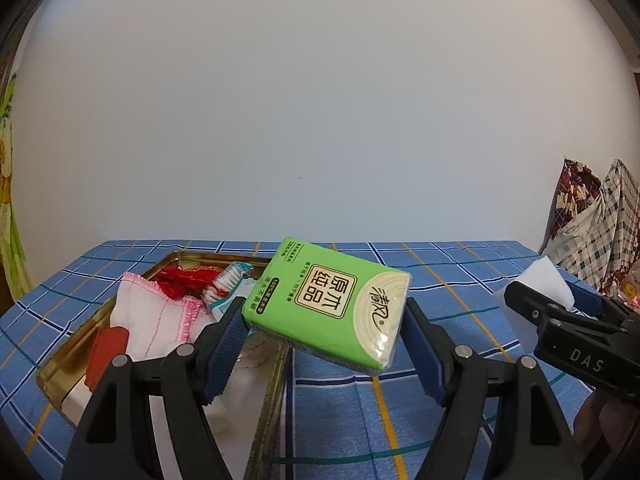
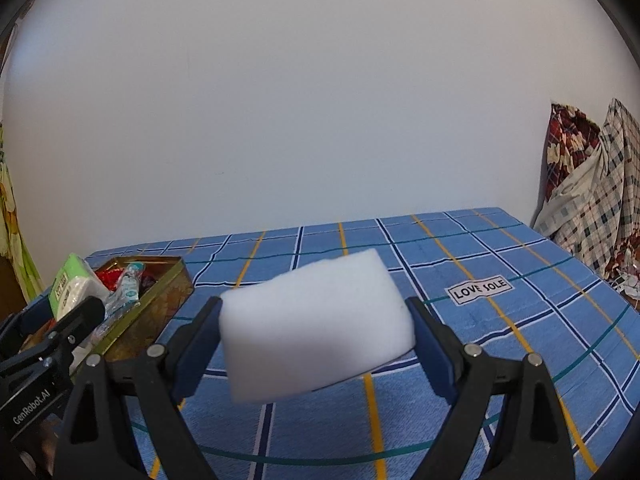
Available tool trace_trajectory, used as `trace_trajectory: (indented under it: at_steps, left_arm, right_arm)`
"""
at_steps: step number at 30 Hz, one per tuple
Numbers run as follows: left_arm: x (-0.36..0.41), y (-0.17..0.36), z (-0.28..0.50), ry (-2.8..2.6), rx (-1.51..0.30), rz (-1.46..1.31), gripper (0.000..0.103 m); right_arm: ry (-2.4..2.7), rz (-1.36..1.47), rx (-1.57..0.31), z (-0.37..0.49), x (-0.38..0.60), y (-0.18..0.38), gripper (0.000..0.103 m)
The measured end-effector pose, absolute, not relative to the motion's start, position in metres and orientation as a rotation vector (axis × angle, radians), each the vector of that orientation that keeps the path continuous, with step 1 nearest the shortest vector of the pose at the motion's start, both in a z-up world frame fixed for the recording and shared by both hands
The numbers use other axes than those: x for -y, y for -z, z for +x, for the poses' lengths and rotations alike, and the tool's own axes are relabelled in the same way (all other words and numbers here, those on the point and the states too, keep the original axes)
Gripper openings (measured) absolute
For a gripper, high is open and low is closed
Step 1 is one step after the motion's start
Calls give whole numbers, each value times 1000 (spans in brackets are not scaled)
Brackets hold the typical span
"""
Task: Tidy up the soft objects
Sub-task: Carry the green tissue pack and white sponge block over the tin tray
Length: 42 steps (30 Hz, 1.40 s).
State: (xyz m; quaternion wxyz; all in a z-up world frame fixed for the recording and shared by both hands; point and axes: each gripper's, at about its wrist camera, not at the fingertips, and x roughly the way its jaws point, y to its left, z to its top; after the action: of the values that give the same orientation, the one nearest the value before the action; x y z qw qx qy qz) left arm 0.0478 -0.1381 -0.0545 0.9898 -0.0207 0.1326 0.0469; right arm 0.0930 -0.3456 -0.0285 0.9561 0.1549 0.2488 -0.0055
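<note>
My left gripper (image 1: 326, 308) is shut on a green tissue pack (image 1: 328, 304) and holds it tilted above the right rim of a gold tin (image 1: 60, 364). The tin holds a pink-edged white cloth (image 1: 152, 316), red fabric (image 1: 184, 280), a toothbrush (image 1: 228, 280) and a white block (image 1: 224, 404). My right gripper (image 2: 316, 320) is shut on a white sponge (image 2: 316, 324) and holds it above the blue checked tablecloth (image 2: 500, 320). The right gripper with the sponge also shows in the left wrist view (image 1: 548, 292). The tissue pack shows at the left of the right wrist view (image 2: 74, 288).
A "LOVE SOLE" label (image 2: 478, 290) lies on the tablecloth to the right. Patterned fabrics (image 2: 592, 184) hang past the table's right edge. A white wall stands behind the table. The tin also shows in the right wrist view (image 2: 160, 300).
</note>
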Motion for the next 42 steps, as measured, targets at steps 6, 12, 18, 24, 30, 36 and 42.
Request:
trace_trajectory:
  at_steps: [6, 12, 18, 24, 30, 36, 42]
  left_arm:
    - [134, 54, 43, -111, -254, -38, 77]
    - [127, 54, 39, -129, -250, -46, 77]
    - [121, 53, 36, -143, -244, -46, 77]
    - [117, 52, 33, -163, -240, -57, 77]
    - [110, 51, 26, -183, -228, -58, 77]
    - [107, 50, 17, -198, -215, -63, 77]
    - [107, 47, 10, -208, -208, -71, 77]
  right_arm:
    - [-1, 283, -485, 90, 334, 24, 90]
    - [-19, 287, -482, 90, 329, 22, 90]
    - [-32, 283, -478, 90, 323, 21, 90]
    - [-55, 277, -473, 90, 311, 18, 90]
    - [-77, 275, -473, 90, 302, 17, 90]
    - [-104, 263, -464, 90, 291, 15, 91]
    - [-130, 246, -457, 88, 278, 12, 91]
